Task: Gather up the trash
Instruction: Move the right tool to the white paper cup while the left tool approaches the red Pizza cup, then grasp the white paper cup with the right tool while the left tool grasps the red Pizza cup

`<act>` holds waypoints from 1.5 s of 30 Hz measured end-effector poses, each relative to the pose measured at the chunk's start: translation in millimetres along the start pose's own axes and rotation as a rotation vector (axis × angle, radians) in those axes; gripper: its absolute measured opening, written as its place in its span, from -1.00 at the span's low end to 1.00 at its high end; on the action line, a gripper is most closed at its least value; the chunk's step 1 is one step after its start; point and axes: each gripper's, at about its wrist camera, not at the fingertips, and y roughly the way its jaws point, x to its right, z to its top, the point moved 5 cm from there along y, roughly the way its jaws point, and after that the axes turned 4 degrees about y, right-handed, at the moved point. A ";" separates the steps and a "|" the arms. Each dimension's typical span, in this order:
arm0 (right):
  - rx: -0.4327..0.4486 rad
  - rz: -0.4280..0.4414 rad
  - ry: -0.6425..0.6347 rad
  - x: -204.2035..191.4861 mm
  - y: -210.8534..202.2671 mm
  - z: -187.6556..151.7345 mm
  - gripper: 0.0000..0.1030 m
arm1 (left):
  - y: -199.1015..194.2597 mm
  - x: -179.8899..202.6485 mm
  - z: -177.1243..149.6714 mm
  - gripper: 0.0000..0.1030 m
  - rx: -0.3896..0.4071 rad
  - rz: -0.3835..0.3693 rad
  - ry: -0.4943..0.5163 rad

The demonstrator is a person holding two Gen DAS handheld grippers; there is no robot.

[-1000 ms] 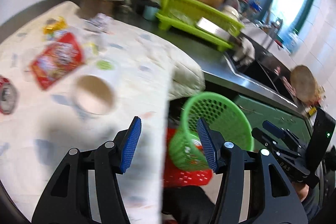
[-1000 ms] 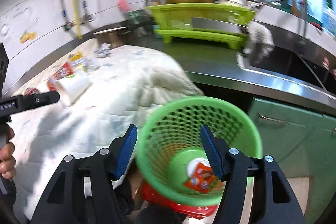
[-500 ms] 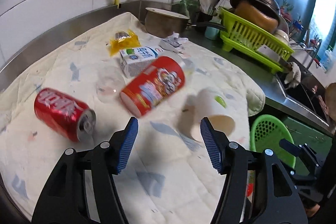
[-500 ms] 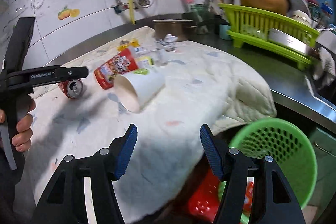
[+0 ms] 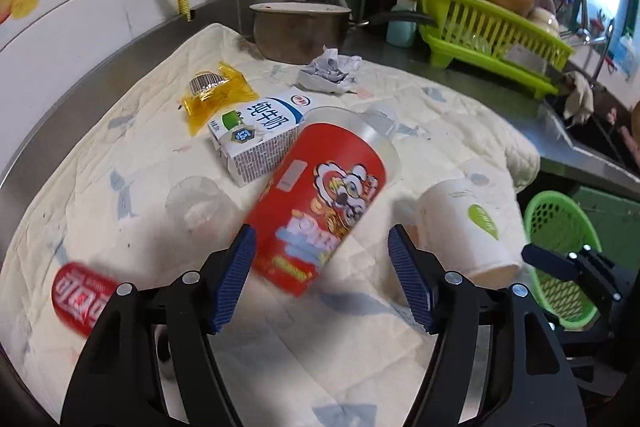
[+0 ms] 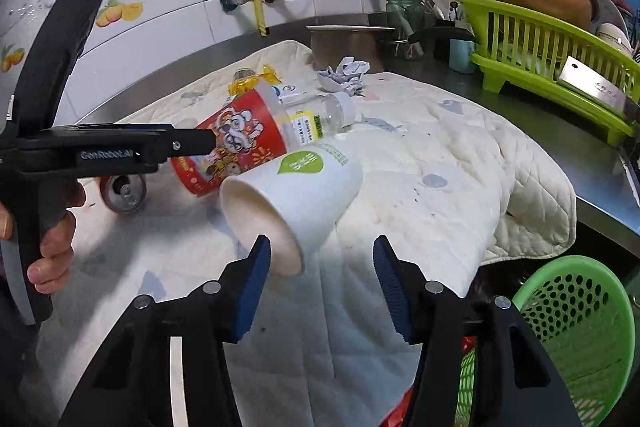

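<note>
A red cartoon-printed cup (image 5: 320,203) lies on its side on the white quilted cloth (image 5: 448,115). My left gripper (image 5: 320,275) is open with its fingertips either side of the cup's near end. A white paper cup (image 6: 296,195) lies on its side, mouth toward my open right gripper (image 6: 320,283), just in front of it. It also shows in the left wrist view (image 5: 468,227). A red soda can (image 5: 80,297), a milk carton (image 5: 260,139), a yellow wrapper (image 5: 212,95), crumpled paper (image 5: 330,71) and a clear bottle (image 6: 316,119) lie around. The green basket (image 6: 576,331) stands below the counter edge at right.
A metal pot (image 5: 300,35) stands at the back of the cloth. A green dish rack (image 5: 488,27) with a pan and a cleaver (image 6: 596,91) sits on the steel counter to the right, next to the sink (image 5: 592,135). Tiled wall with pipes behind.
Both grippers have swung up from the green basket to the cloth and moved closer to the trash. The left now frames the red cup, the right faces the white cup.
</note>
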 end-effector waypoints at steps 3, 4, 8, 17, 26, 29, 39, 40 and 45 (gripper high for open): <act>-0.008 -0.004 0.007 1.2 5.3 2.0 -0.21 | 10.2 -1.4 4.6 0.32 -0.011 0.013 0.037; -0.012 -0.006 0.008 2.5 6.7 2.1 -0.26 | 11.7 -2.0 5.5 0.32 -0.012 0.016 0.042; -0.014 -0.006 0.013 7.5 9.5 1.8 -0.46 | 18.1 -5.2 10.4 0.40 -0.021 -0.015 0.059; -0.010 0.002 0.025 14.9 6.0 0.6 -0.90 | 30.7 -1.8 11.6 0.53 -0.049 0.013 0.133; 0.005 0.010 0.014 15.1 -1.8 -1.0 -0.93 | 46.9 -0.6 11.8 0.53 -0.098 0.055 0.181; 0.011 0.015 0.015 15.9 -5.2 -0.8 -0.93 | 52.6 -0.8 10.1 0.53 -0.108 0.064 0.191; 0.035 0.015 0.028 19.9 -19.1 1.9 -0.93 | 38.8 8.7 4.8 0.32 -0.098 0.084 0.214; 0.037 0.016 0.028 19.8 -21.3 1.7 -0.93 | 35.8 9.7 5.1 0.29 -0.100 0.080 0.214; 0.053 0.017 0.028 20.3 -35.0 1.6 -0.93 | 15.3 16.9 5.5 0.25 -0.110 0.070 0.222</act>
